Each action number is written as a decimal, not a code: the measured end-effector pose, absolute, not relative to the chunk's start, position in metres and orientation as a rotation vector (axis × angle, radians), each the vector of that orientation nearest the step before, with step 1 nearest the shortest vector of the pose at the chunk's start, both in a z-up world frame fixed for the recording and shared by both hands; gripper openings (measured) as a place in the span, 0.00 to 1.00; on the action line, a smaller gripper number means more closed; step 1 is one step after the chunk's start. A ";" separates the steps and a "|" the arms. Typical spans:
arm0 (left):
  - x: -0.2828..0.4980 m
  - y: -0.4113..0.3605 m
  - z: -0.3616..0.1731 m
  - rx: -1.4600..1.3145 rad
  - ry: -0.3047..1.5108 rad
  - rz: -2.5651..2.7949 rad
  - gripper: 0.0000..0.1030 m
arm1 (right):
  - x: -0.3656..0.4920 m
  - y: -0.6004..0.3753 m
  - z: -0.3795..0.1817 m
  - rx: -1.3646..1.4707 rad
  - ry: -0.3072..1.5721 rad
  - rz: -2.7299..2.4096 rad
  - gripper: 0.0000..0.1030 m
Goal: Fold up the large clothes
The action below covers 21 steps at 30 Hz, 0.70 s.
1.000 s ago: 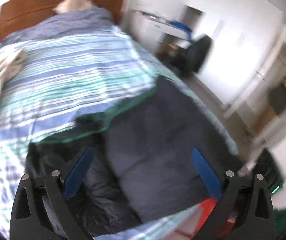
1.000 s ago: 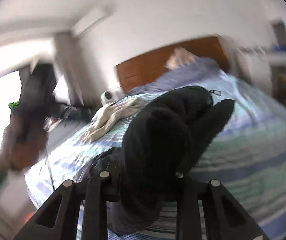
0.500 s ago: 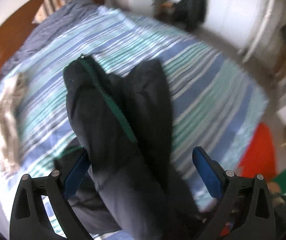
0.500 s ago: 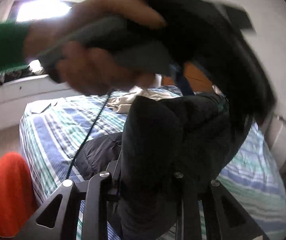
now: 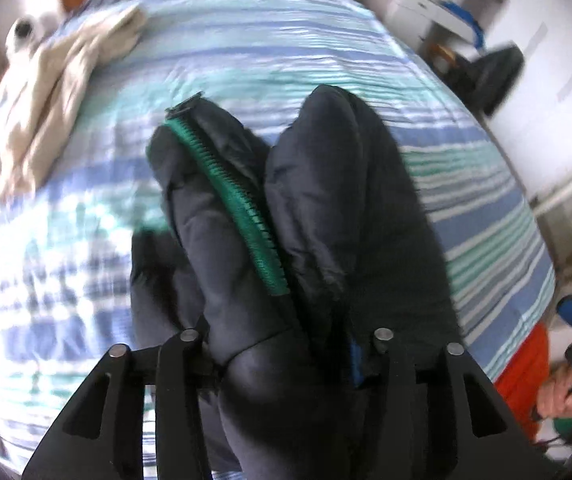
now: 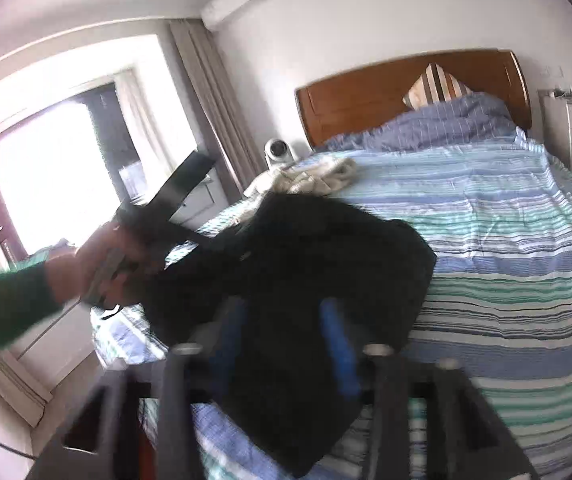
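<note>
L gripper [image 5: 282,344]: fingers clamped on dark puffer jacket [image 5: 326,208], fabric bunched between them, green zipper [image 5: 226,200] running fwd from the tips. R gripper [image 6: 282,340]: blurred, blue pads either side of a jacket fold, looks gripped. Jacket hangs off both grips above striped bedsheet [image 6: 506,240], prob lifted to get it straight before laying flat for a fold. Room: open sheet ahead and right of fingers; beige garment [image 5: 58,92] far left ahead, well apart. Bed edge close below fingers.
</note>
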<state>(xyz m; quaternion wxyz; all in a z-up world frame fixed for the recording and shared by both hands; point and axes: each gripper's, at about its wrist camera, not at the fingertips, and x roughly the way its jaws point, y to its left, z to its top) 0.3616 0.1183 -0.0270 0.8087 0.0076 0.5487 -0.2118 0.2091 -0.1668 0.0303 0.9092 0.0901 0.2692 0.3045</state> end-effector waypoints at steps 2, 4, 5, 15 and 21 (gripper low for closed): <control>0.363 0.140 -0.040 -0.066 1.177 -0.458 0.50 | 0.225 -0.141 0.022 0.204 0.615 0.737 0.33; 0.363 0.153 -0.053 -0.141 1.176 -0.470 0.53 | 0.245 -0.110 0.000 0.215 0.722 0.794 0.33; 0.363 0.160 -0.061 -0.177 1.177 -0.469 0.54 | 0.257 -0.092 -0.021 0.200 0.805 0.777 0.32; 0.366 0.177 -0.114 -0.267 1.196 -0.428 0.63 | 0.284 -0.077 -0.061 0.245 1.017 0.738 0.26; 0.363 0.188 -0.124 -0.323 1.194 -0.442 0.63 | 0.324 -0.087 -0.021 0.214 0.967 0.668 0.27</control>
